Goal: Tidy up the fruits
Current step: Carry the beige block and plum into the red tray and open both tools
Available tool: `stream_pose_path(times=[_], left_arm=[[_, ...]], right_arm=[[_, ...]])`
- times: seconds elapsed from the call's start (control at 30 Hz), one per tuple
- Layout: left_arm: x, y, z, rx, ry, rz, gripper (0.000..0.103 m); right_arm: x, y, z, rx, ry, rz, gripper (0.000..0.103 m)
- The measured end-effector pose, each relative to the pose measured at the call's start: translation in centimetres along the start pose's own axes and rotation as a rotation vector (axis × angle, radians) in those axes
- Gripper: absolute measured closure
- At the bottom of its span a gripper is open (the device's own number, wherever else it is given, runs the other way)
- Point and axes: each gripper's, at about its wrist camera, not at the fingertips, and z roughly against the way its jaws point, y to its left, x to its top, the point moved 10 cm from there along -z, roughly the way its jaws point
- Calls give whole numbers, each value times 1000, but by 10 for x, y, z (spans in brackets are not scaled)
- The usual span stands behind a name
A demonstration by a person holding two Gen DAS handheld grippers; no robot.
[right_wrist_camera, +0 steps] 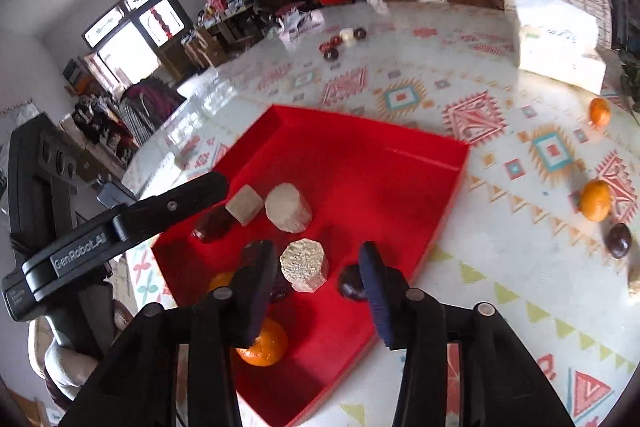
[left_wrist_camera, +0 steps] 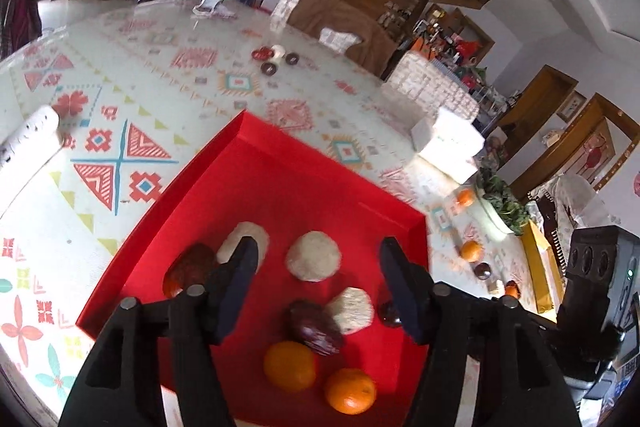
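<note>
Right fingers: spread, empty, over tray.
Left fingers: spread, empty, over tray too.
Fruit: oranges loose on tabletop, right of tray.
Next: reach right, centre orange between fingers, close gently.

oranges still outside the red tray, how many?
2 in the right wrist view: one orange on the tablecloth right of the red tray, next to a dark fruit; another orange farther back near the white box. More may be hidden off-frame.

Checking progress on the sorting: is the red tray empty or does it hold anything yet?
Not empty. The red tray holds two oranges, pale cakes and dark fruits; its far half is bare.
</note>
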Motion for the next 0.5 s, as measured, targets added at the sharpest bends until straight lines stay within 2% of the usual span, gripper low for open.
stream_pose_path(times=[0.17, 0.27, 0.4, 0.5], left_arm=[[-3, -34, 20, -34, -30, -54, 34], [-10, -61, 31, -55, -35, -93, 32], [-26, -98, 40, -83, -30, -149, 28], [-41, -122, 41, -111, -12, -185, 27]], right_arm=[[-1, -17, 36, -24, -72, -21, 39], [-8, -34, 60, -59, -112, -41, 36], [-20, -79, 107, -131, -193, -100, 23], [-32, -118, 139, -180, -241, -164, 20]])
